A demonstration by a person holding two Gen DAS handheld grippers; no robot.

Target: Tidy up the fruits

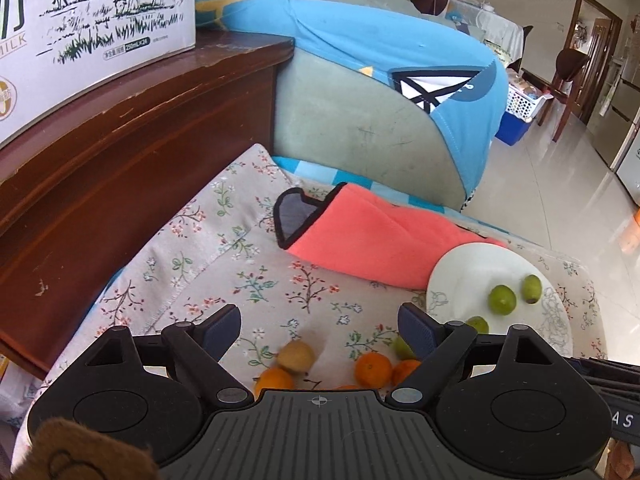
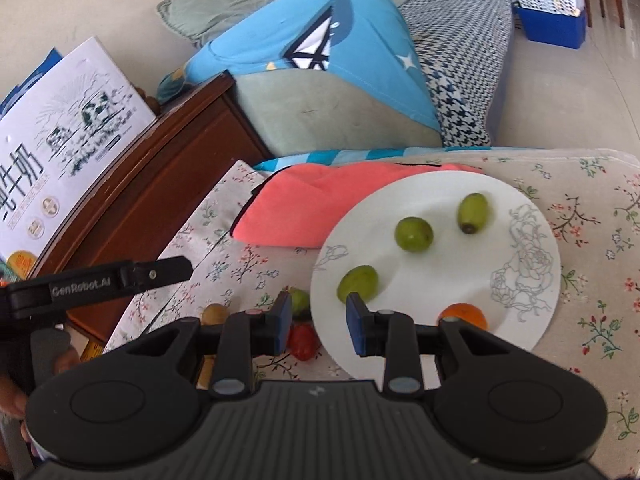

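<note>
Fruit everywhere on the floral cloth (image 1: 224, 240), so let's sweep across it. Far left, a milk carton (image 1: 80, 20) sits on the dark wood cabinet (image 1: 140, 128). Next, the left gripper (image 1: 318, 330) hangs over the cloth with its jaws spread wide and nothing between the pads; below them lie a yellowish fruit (image 1: 296, 356), blurred, then three oranges (image 1: 373, 368) close together, with a green fruit (image 1: 402, 347) just by the right-hand pad. Behind, a coral garment (image 1: 376, 236) lies folded, its edge meeting the white plate (image 1: 460, 272). On that plate: three green fruits (image 2: 414, 234), well spread, and one orange (image 2: 464, 316) near the front rim. The right gripper (image 2: 318, 326) is poised over the plate's left edge, jaws narrowly parted and gripping nothing, though one green fruit sits just past the right pad. Left of the plate, a red fruit (image 2: 303, 342) rests on the cloth. A pale green sofa (image 2: 332, 108) draped in blue fabric (image 2: 280, 40) stands beyond.
</note>
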